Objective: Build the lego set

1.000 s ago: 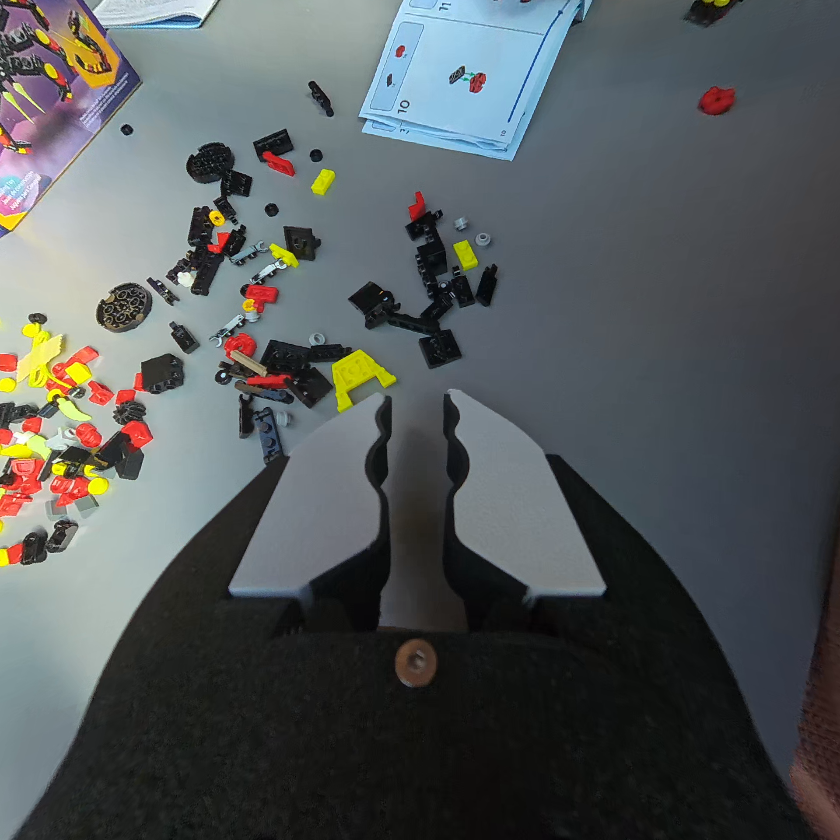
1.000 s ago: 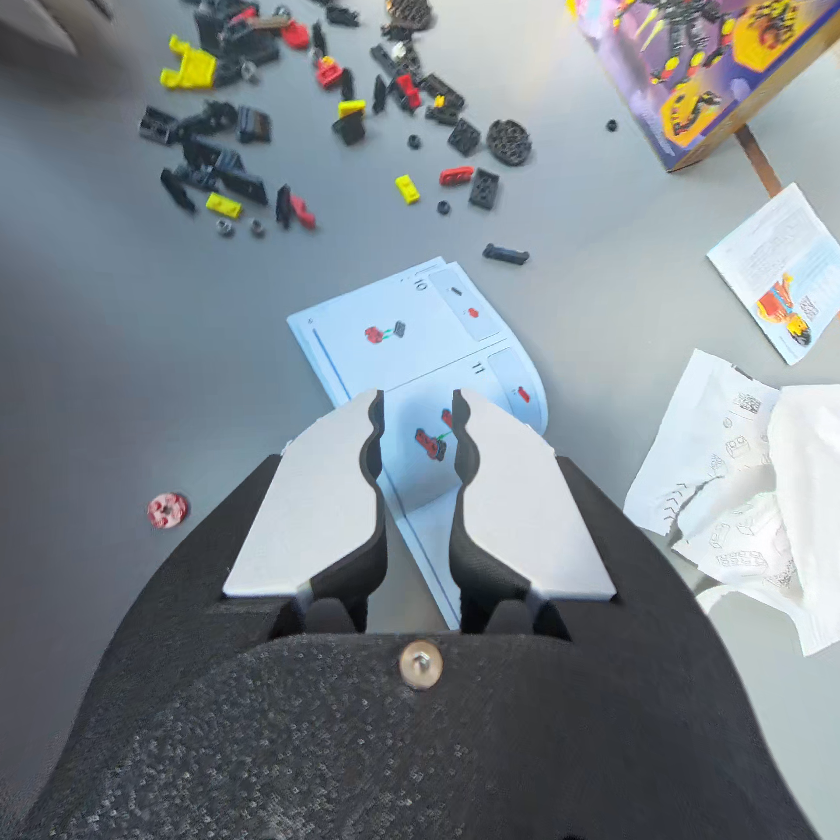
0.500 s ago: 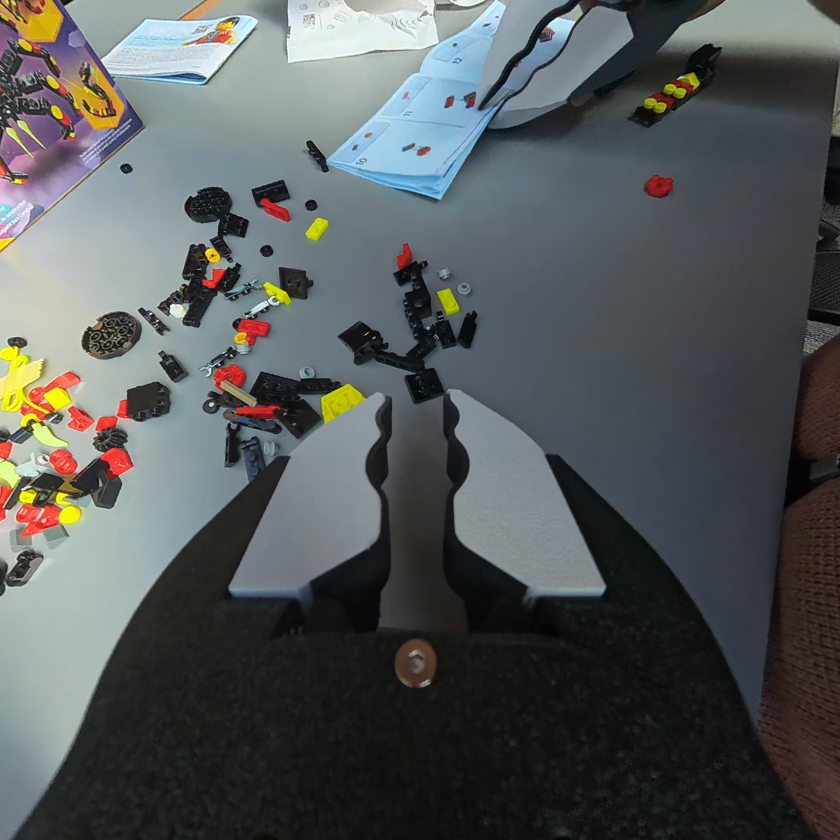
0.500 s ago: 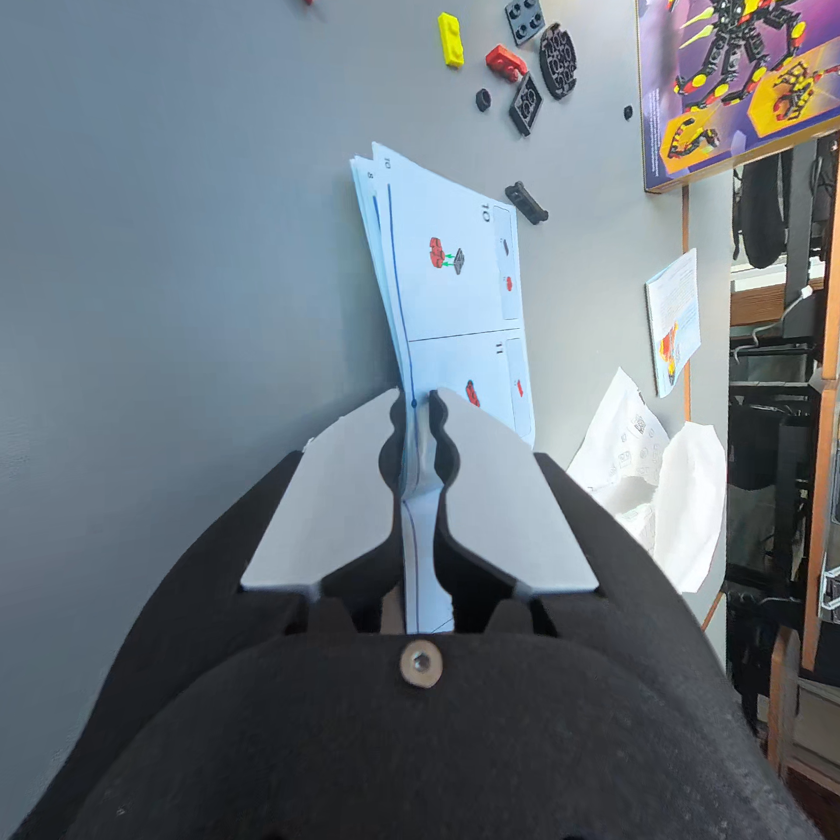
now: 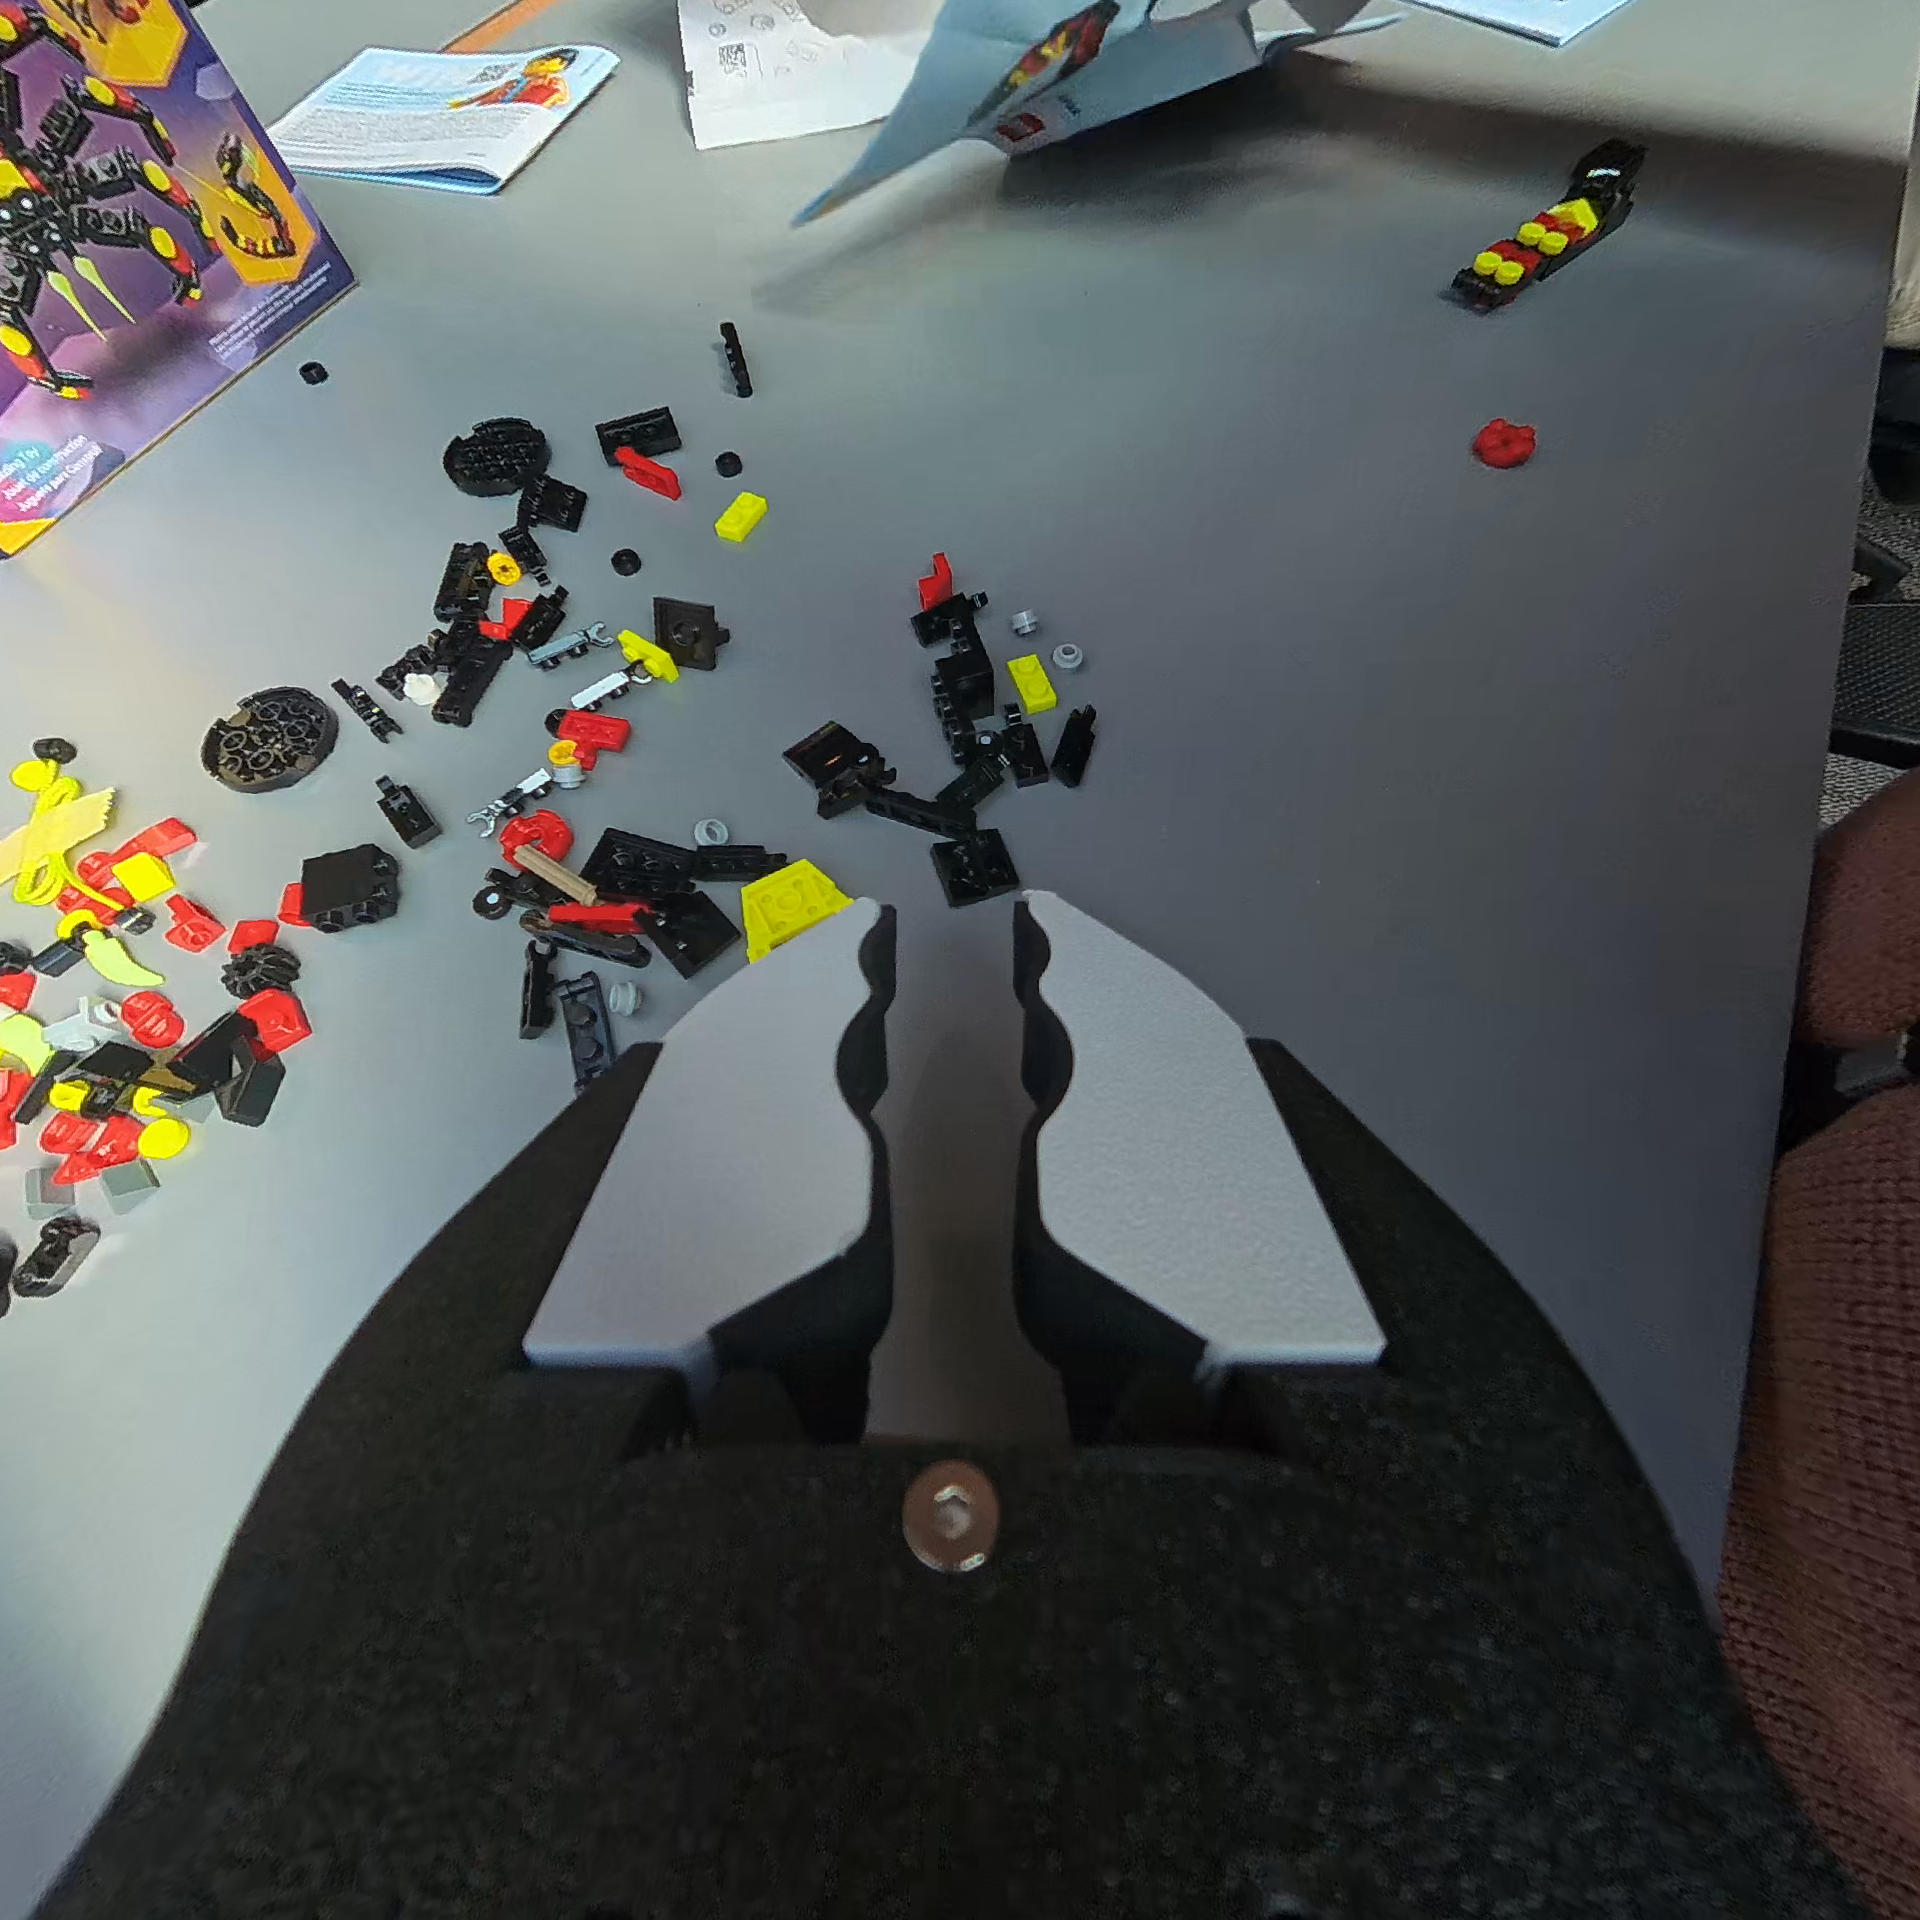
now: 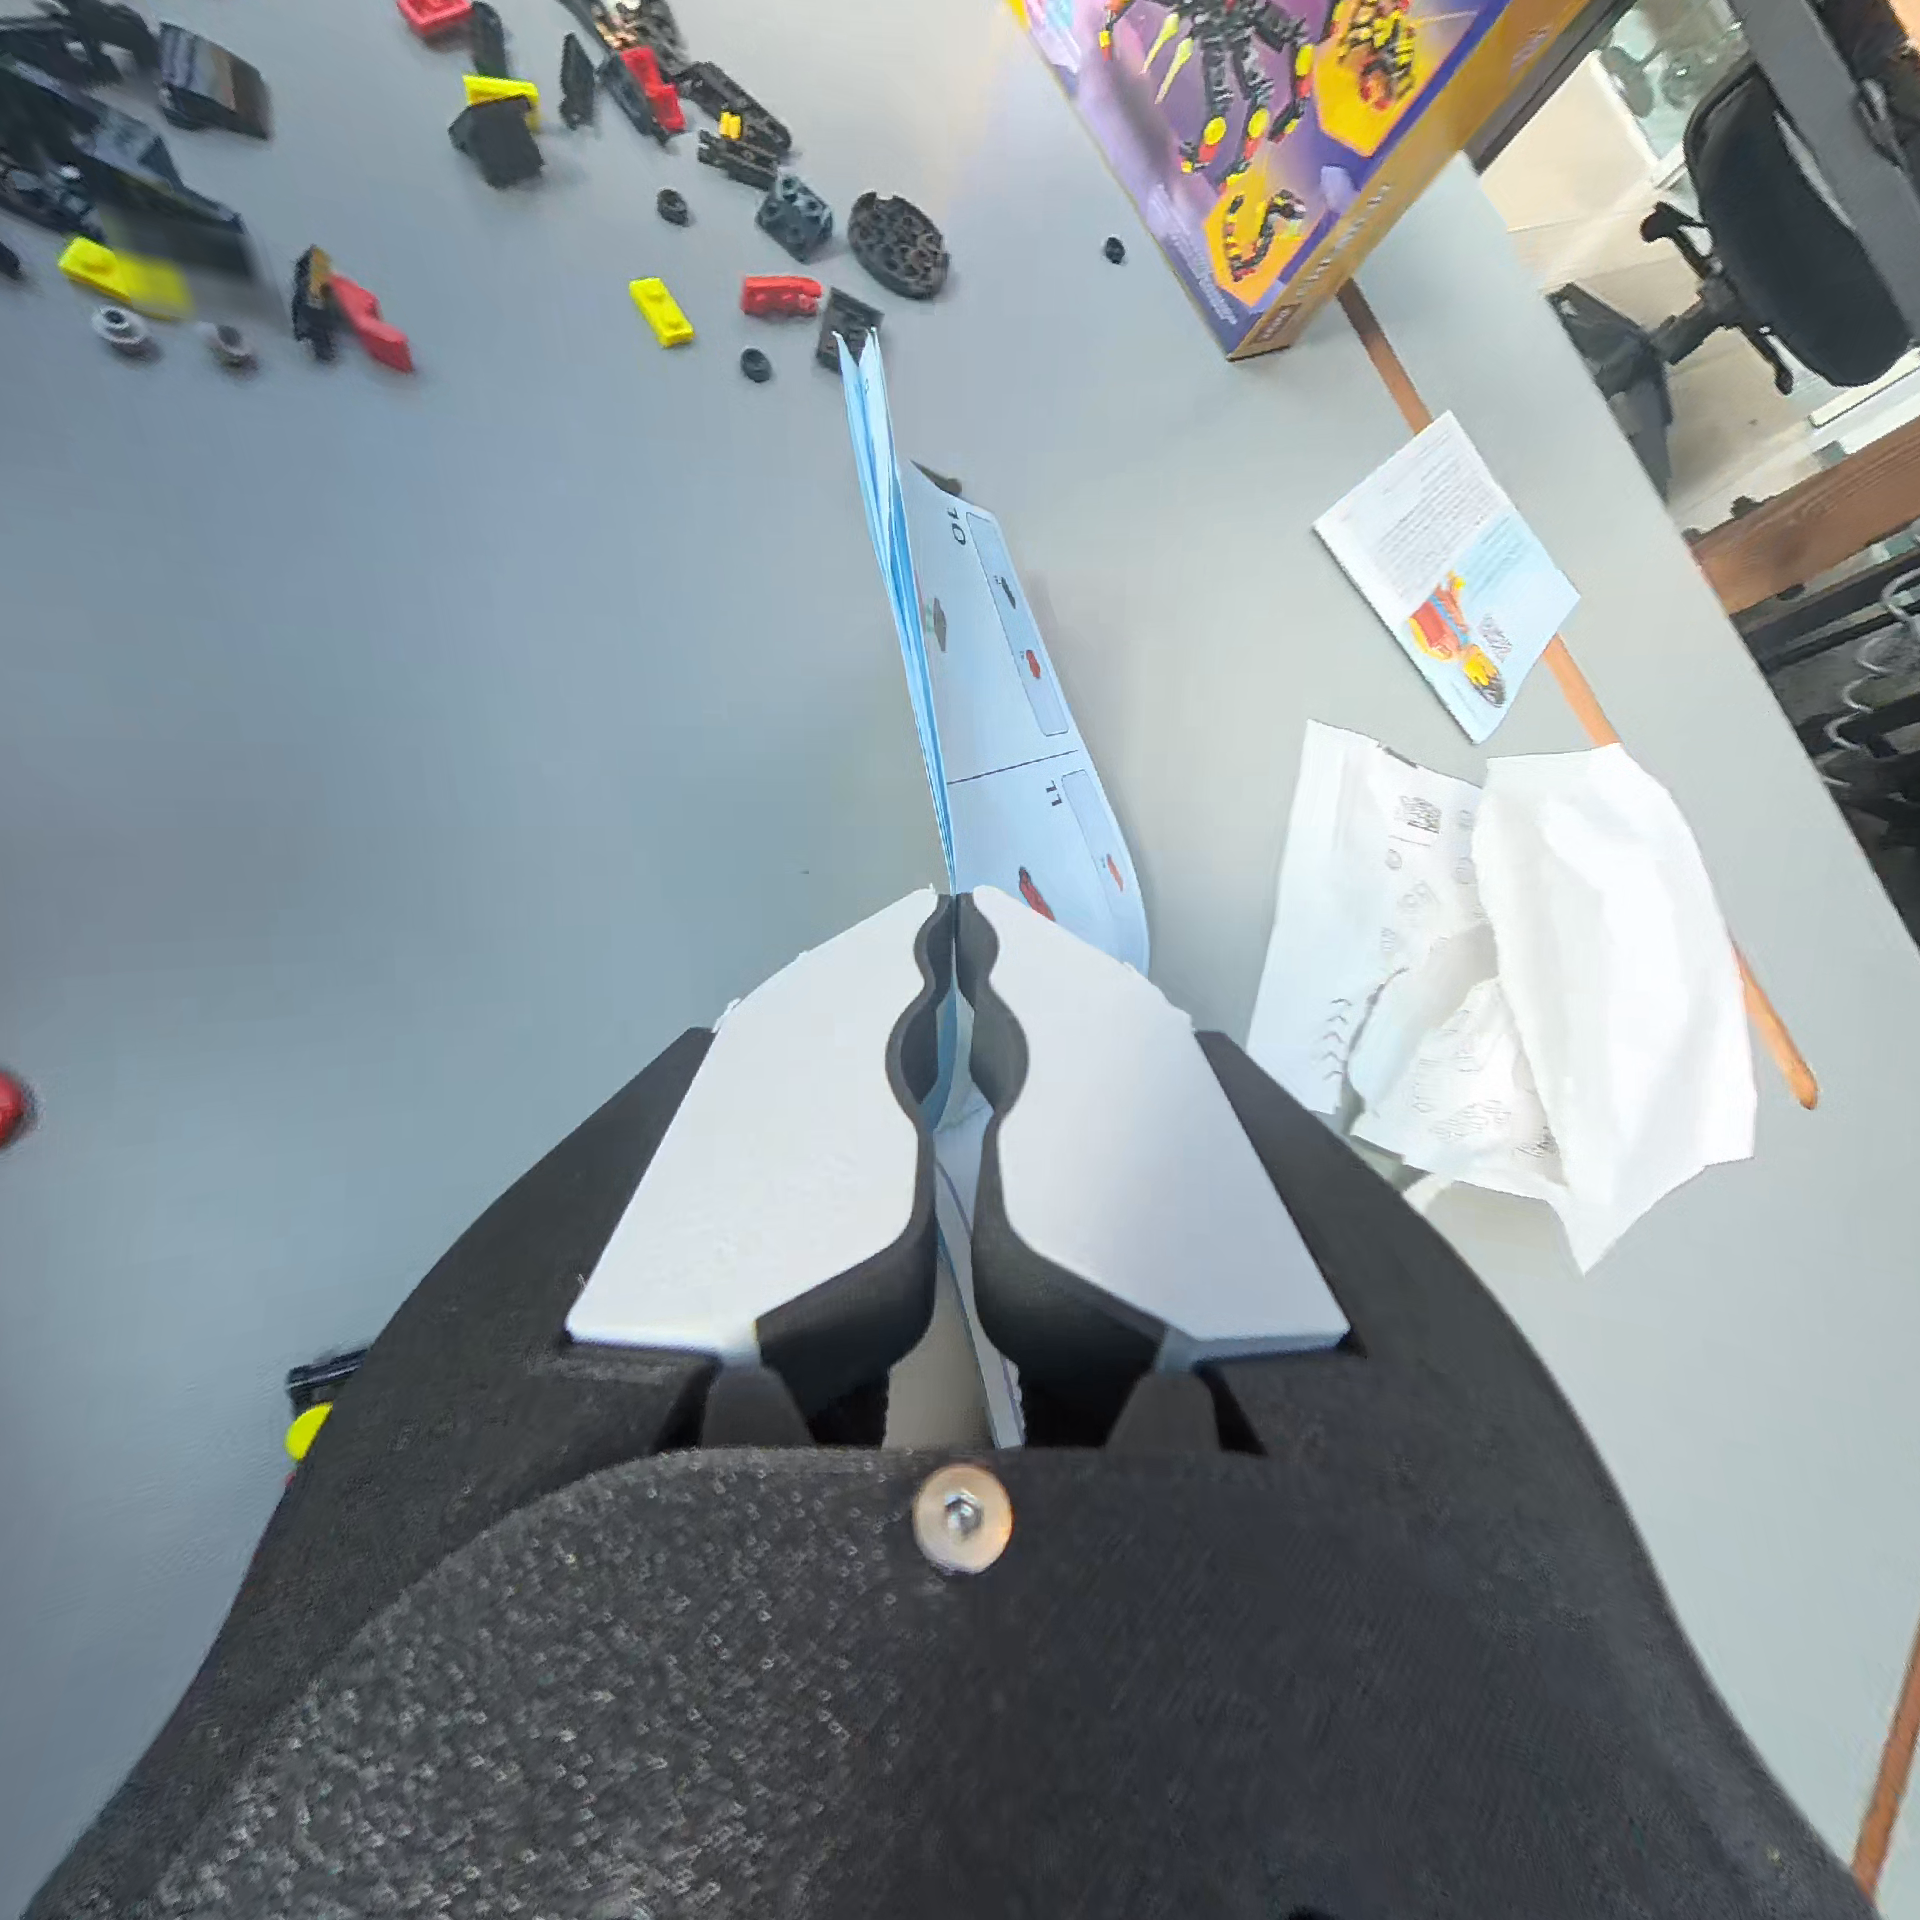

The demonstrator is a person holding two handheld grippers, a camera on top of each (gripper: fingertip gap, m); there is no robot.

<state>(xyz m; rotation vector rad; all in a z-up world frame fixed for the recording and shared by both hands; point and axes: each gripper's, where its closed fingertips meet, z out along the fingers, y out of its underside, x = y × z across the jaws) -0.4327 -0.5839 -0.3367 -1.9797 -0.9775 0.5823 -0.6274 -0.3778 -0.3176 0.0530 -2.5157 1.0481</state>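
My right gripper (image 6: 954, 906) is shut on the light blue instruction booklet (image 6: 997, 686) and holds it on edge above the grey table. The lifted booklet also shows at the far top of the left wrist view (image 5: 1039, 104). My left gripper (image 5: 948, 914) is open and empty, hovering just short of a scatter of loose black, red and yellow lego pieces (image 5: 644, 727). A yellow wedge piece (image 5: 784, 906) and a black plate (image 5: 974, 865) lie right at its fingertips. A partly built black, red and yellow strip (image 5: 1548, 234) lies at the far right, with a lone red round piece (image 5: 1503, 444) nearer.
The purple lego box (image 5: 114, 270) stands at the far left; it also shows in the right wrist view (image 6: 1278, 145). A small leaflet (image 6: 1449, 577) and torn white paper bags (image 6: 1507, 987) lie near the table's edge. A brown chair (image 5: 1860, 1351) is at the right. Tip to tip, the grippers are about 30 cm apart. From my left tips it is roughly 4 cm to the black plate (image 5: 974, 865); from my right, 25 cm. My right gripper's tips are some 15 cm from the lone red round piece (image 5: 1503, 444).
My right gripper closed fully on the booklet and lifted it off the table, tilting it on edge. My left gripper stayed open and pulled back slightly.
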